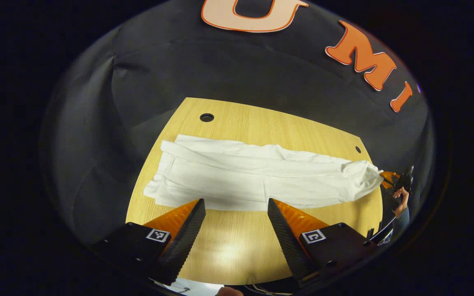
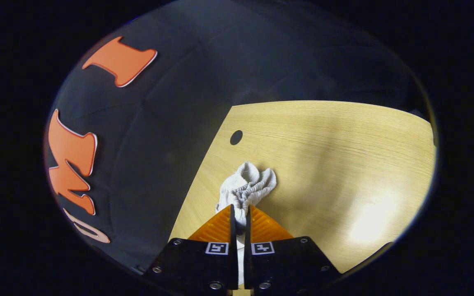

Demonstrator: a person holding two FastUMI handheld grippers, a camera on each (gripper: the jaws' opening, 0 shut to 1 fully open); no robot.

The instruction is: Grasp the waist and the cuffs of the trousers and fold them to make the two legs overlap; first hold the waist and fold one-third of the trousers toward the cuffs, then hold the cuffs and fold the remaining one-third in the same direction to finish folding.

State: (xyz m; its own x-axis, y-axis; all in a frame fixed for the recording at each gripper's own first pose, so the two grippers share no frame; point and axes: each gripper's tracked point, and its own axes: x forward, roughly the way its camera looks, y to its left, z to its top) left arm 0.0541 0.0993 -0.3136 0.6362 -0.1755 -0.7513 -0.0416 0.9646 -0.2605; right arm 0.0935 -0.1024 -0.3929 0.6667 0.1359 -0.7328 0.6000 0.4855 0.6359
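Bare table [image 1: 228,242] is being left open directly beneath and between the spread fingers of the left gripper [image 1: 236,209]. Just ahead of its fingertips, passage is being blocked by the trousers [image 1: 257,176], which are lying across the full width of the tabletop. Beyond the right gripper [image 2: 241,213], whose fingers are being pressed onto bunched cloth, a wide stretch of bare table is being kept free ahead and to its right.
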